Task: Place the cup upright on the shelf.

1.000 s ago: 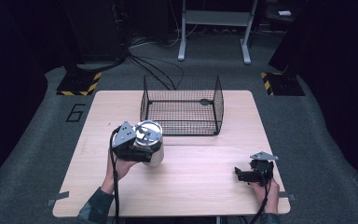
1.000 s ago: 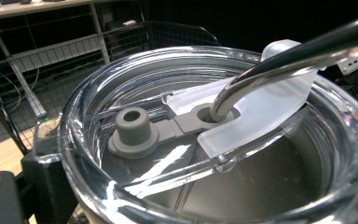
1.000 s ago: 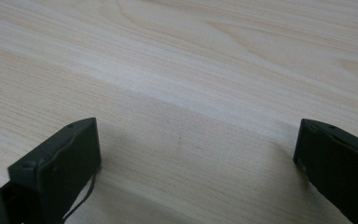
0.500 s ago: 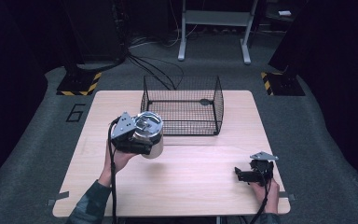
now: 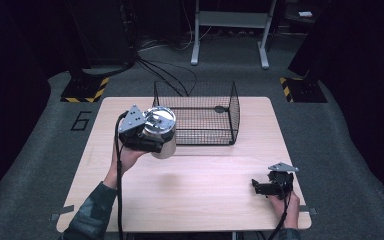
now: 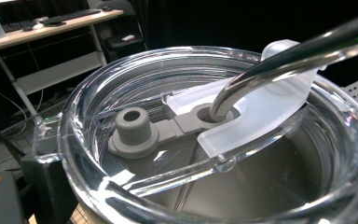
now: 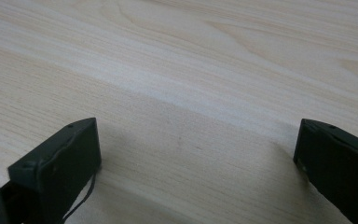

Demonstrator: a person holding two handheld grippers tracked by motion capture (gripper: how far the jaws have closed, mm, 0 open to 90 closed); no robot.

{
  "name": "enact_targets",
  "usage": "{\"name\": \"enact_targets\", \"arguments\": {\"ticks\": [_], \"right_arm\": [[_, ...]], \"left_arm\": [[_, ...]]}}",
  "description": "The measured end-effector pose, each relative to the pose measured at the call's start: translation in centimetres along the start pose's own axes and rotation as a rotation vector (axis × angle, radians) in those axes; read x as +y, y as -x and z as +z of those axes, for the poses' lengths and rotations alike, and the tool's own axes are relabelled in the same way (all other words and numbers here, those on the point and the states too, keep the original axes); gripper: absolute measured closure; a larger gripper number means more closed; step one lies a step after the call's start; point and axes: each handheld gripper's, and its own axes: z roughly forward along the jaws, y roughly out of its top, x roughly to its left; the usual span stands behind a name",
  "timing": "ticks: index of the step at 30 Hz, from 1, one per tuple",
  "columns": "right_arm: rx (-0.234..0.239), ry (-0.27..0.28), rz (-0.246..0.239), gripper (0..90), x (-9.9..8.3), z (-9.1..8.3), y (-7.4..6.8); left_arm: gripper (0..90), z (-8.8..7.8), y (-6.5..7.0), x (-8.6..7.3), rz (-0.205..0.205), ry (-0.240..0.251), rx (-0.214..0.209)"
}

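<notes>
The left gripper [image 5: 152,142] is clamping a steel tumbler [image 5: 161,131] and holding it above the wooden table [image 5: 190,195], just beside the near-left corner of the wire basket [image 5: 200,114]. The tumbler is wearing a clear lid [image 6: 121,186] (a metal straw [image 6: 279,60] is passing through it). The right gripper [image 5: 261,186] is lying near the table's right front, jaws spread wide around nothing.

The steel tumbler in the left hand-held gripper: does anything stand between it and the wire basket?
Only the basket's own near wall. The steel tumbler is held by the left hand-held gripper, just outside the front left corner of the wire basket, whose top is open. Nothing else visible lies between them.
</notes>
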Motion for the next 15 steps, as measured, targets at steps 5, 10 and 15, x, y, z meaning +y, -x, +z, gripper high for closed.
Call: {"name": "enact_targets", "arguments": {"ticks": [5, 10, 15], "right_arm": [[0.0, 0.002, 0.007, 0.1, 0.0, 0.0, -0.1], [0.0, 0.0, 0.001, 0.1, 0.0, 0.0, 0.0], [0.001, 0.0, 0.001, 0.1, 0.0, 0.0, 0.0]], "left_arm": [[4.1, 0.2, -0.5, 0.8, 0.007, 0.002, 0.0], [4.1, 0.8, -1.1, 1.6, -0.001, 0.001, -0.006], [4.1, 1.5, -1.4, 2.1, -0.008, 0.0, -0.002]]}}
